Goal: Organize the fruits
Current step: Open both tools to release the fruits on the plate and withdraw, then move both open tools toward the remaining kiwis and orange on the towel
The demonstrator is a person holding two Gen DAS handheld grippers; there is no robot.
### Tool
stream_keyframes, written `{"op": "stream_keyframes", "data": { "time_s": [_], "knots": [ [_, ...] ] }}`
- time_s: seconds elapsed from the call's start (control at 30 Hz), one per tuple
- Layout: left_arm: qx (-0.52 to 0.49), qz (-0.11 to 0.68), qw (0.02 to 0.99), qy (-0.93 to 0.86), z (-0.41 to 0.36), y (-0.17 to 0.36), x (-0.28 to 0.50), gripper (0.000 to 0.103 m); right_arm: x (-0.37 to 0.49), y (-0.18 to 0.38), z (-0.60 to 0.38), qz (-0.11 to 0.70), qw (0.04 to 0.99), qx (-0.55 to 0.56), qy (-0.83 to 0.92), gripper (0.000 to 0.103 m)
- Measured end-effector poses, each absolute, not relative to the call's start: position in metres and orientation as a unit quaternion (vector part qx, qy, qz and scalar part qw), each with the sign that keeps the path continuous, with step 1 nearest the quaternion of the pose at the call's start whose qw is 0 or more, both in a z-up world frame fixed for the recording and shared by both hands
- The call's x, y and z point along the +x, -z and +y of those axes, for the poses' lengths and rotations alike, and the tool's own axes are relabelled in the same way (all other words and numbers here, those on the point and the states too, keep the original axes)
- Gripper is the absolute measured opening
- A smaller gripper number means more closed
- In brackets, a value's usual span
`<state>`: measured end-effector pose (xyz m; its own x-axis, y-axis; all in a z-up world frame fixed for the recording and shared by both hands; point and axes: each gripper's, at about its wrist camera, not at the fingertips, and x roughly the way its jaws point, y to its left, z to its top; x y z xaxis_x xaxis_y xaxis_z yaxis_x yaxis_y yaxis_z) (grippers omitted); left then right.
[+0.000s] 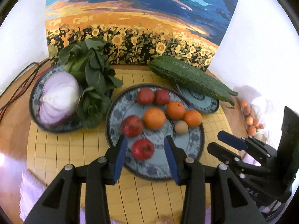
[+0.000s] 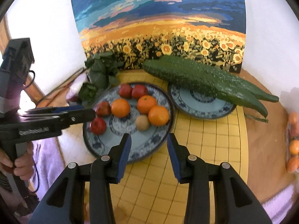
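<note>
Both of our hand-held grippers hang open and empty; the left hand-held gripper [image 1: 145,145] sits nearest, just above the front apple [image 1: 143,149].

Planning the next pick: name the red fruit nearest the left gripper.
The lone red apple at the plate's near edge, between the left gripper fingers; the other reds sit farther back.

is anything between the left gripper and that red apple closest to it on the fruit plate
Nothing visible. In the left wrist view the left gripper hangs open over the near rim of the fruit plate, and the nearest red apple lies in line between its blue fingers, with no fruit in front of it.
</note>
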<state>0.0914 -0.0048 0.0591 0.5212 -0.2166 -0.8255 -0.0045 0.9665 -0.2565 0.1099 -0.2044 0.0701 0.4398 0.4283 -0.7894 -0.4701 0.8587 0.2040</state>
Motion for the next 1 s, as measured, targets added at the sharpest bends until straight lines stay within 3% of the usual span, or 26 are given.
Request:
{"op": "stream_keyframes", "data": {
  "time_s": [1.0],
  "knots": [
    [-0.101, 0.537, 0.835, 0.06, -0.019, -0.049, 0.024, 0.043, 0.057, -0.058, -0.223, 0.508, 0.812, -0.042, -0.284, 0.041]
  ]
}}
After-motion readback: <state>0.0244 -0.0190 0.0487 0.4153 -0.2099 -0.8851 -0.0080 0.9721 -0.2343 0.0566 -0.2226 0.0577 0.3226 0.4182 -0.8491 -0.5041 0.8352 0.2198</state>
